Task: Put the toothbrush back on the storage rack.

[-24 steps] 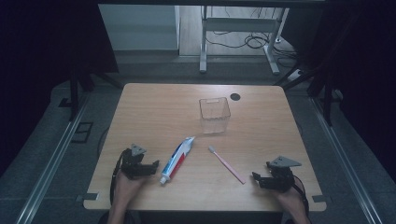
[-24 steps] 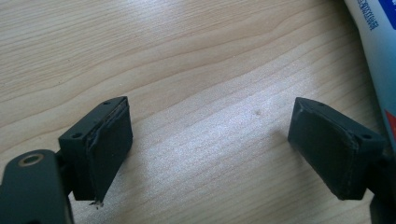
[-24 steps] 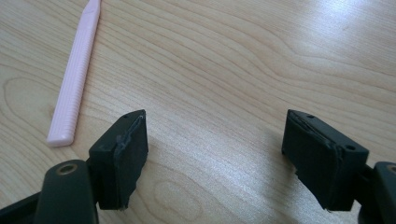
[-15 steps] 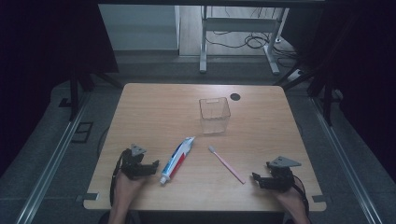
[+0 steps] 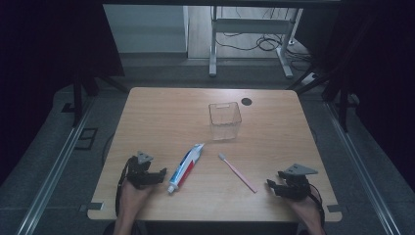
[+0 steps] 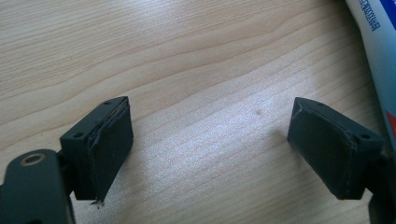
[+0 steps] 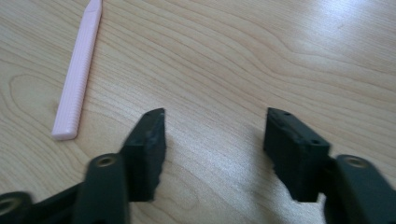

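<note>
A white, red and blue toothpaste tube (image 5: 186, 167) lies near the table's front, cap toward me. To its right lies a pink toothbrush (image 5: 237, 172), slanted on the wood. Behind them stands a clear plastic container (image 5: 225, 121), upright. My left gripper (image 5: 157, 175) rests low at the front left, just left of the tube. Its jaws stand wide open (image 6: 210, 135) over bare wood, with the tube (image 6: 378, 56) at the view's right edge. My right gripper (image 5: 271, 186) sits at the front right, open (image 7: 215, 135) with nothing between its jaws. The toothbrush handle (image 7: 77, 79) lies to its left.
The wooden table (image 5: 161, 112) has a small black round hole (image 5: 246, 102) near its back edge. Beyond it are a grey floor, metal table legs (image 5: 213, 46) and cables. Rails run along both sides of the table.
</note>
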The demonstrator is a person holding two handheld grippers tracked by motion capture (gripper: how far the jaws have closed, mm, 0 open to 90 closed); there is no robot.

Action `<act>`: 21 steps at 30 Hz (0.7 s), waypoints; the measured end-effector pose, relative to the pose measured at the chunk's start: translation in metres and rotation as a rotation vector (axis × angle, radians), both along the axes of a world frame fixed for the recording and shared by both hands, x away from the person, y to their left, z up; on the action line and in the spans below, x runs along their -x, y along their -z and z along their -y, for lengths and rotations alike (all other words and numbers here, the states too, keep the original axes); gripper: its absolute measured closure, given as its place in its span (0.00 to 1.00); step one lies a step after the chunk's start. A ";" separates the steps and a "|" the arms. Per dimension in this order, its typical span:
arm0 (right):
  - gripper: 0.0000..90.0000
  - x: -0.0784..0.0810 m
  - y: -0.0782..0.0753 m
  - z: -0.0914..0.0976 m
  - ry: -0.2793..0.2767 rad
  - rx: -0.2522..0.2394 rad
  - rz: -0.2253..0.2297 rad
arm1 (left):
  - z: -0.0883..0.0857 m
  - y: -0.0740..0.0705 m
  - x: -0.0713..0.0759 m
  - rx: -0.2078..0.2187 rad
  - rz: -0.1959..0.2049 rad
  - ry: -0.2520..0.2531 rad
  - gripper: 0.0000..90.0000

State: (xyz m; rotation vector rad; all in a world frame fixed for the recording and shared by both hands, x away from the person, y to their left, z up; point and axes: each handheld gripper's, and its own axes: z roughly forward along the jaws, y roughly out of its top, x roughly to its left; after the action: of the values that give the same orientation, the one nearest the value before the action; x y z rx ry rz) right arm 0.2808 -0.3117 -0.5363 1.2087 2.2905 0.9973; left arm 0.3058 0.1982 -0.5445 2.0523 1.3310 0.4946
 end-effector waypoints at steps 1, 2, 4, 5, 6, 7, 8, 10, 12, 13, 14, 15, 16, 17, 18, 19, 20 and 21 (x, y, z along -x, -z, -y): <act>0.55 0.000 -0.001 0.000 -0.007 0.000 -0.005 | 0.000 0.000 0.000 0.000 0.000 0.000 0.16; 0.58 0.000 -0.001 0.000 -0.013 -0.005 -0.011 | 0.000 0.000 0.000 0.000 0.000 0.000 0.16; 0.64 0.001 -0.003 -0.001 -0.031 -0.016 -0.023 | 0.000 0.000 0.000 0.000 0.000 0.000 0.16; 0.68 0.001 -0.005 -0.002 -0.043 -0.020 -0.029 | 0.000 0.000 0.000 0.000 0.000 0.000 0.16; 0.72 0.001 -0.006 -0.003 -0.052 -0.024 -0.032 | 0.000 0.000 0.000 0.000 0.001 0.000 0.16; 0.75 0.002 -0.007 -0.004 -0.063 -0.028 -0.037 | 0.000 0.000 0.000 0.000 0.001 0.000 0.16; 0.79 0.002 -0.008 -0.005 -0.070 -0.039 -0.044 | 0.000 0.000 0.000 0.000 0.001 0.000 0.16; 0.84 0.002 -0.009 -0.005 -0.082 -0.060 -0.052 | 0.000 0.000 0.000 0.000 0.001 0.000 0.16; 0.87 0.002 -0.010 -0.006 -0.093 -0.069 -0.053 | 0.000 0.000 0.000 0.000 0.001 0.000 0.16; 0.88 0.002 -0.011 -0.007 -0.101 -0.073 -0.055 | 0.000 0.000 0.000 0.000 0.001 0.000 0.16; 0.89 0.001 -0.011 -0.007 -0.110 -0.081 -0.057 | 0.000 0.000 0.000 0.000 0.001 0.000 0.16; 0.90 0.001 -0.011 -0.008 -0.115 -0.081 -0.055 | 0.000 0.000 0.000 0.000 0.001 0.000 0.16; 0.91 0.001 -0.011 -0.008 -0.118 -0.082 -0.055 | 0.000 0.000 0.000 0.000 0.001 0.000 0.16; 0.91 0.000 -0.012 -0.009 -0.120 -0.083 -0.061 | 0.000 0.000 0.000 0.000 0.001 0.000 0.16; 0.92 0.000 -0.013 -0.011 -0.125 -0.084 -0.062 | 0.000 0.000 0.000 0.000 0.001 0.000 0.16; 0.92 0.000 -0.014 -0.012 -0.129 -0.083 -0.062 | 0.000 0.000 0.000 0.000 0.001 0.000 0.16; 0.93 0.000 -0.016 -0.014 -0.136 -0.078 -0.060 | 0.000 0.000 0.000 0.000 0.001 0.000 0.16; 0.94 -0.001 -0.017 -0.016 -0.140 -0.078 -0.060 | 0.000 0.000 0.000 0.000 0.001 0.000 0.16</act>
State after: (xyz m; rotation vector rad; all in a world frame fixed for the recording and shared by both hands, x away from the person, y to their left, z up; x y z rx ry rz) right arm 0.2813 -0.2956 -0.5192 1.1353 2.4315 1.1236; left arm 0.3058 0.1982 -0.5446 2.0519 1.3306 0.4957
